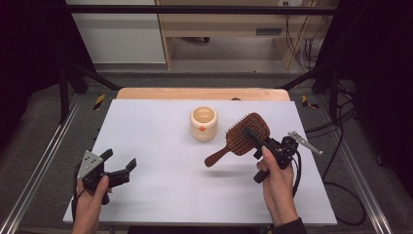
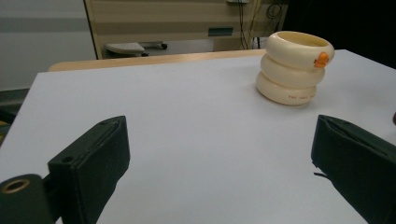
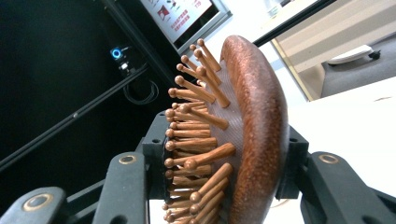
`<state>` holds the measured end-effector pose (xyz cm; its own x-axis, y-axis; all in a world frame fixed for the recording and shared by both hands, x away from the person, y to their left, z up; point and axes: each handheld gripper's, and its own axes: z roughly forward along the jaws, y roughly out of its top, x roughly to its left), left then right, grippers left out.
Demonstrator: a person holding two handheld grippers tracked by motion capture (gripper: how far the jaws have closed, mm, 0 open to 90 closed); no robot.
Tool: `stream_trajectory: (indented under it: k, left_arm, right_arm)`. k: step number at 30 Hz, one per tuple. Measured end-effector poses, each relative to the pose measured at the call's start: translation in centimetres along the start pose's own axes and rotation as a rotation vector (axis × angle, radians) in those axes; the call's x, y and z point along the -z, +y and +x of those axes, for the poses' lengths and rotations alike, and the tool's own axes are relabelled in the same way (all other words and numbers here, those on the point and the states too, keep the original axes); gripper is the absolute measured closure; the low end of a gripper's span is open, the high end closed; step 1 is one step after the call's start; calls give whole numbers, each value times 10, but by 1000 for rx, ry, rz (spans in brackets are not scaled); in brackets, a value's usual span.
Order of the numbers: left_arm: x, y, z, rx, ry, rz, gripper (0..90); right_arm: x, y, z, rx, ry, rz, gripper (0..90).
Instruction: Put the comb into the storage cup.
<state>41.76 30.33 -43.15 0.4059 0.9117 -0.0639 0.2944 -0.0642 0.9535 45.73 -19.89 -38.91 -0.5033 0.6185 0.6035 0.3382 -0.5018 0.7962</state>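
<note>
Wooden paddle hairbrush (image 1: 246, 134) held off table, bristles up, w/ cream ringed cup (image 1: 203, 123) upright nearby.

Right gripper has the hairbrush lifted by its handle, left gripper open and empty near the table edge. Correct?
Not quite: the right gripper clamps the hairbrush by its head, handle free, as the right gripper view shows. The left gripper is open and empty.

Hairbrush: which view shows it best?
High view: the whole wooden hairbrush shows, handle to head, lifted off the table in the right gripper. The right gripper view gives only its head edge-on with the bristles, clamped between the jaws.
</note>
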Motion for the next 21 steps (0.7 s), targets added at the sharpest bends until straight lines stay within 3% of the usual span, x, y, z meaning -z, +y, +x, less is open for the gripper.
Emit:
stream_trajectory:
  k: [12,16,21]
  left_arm:
    - [1,-10,17,-2,61,-42,53]
    - [2,-12,23,-2,101,-68,56]
    - [2,-14,27,10,102,-75,57]
  right_arm:
    - [6,7,-8,3,-36,-27,513]
    - [7,11,-8,11,-37,-33,513]
    - [4,15,-9,25,-54,-32,513]
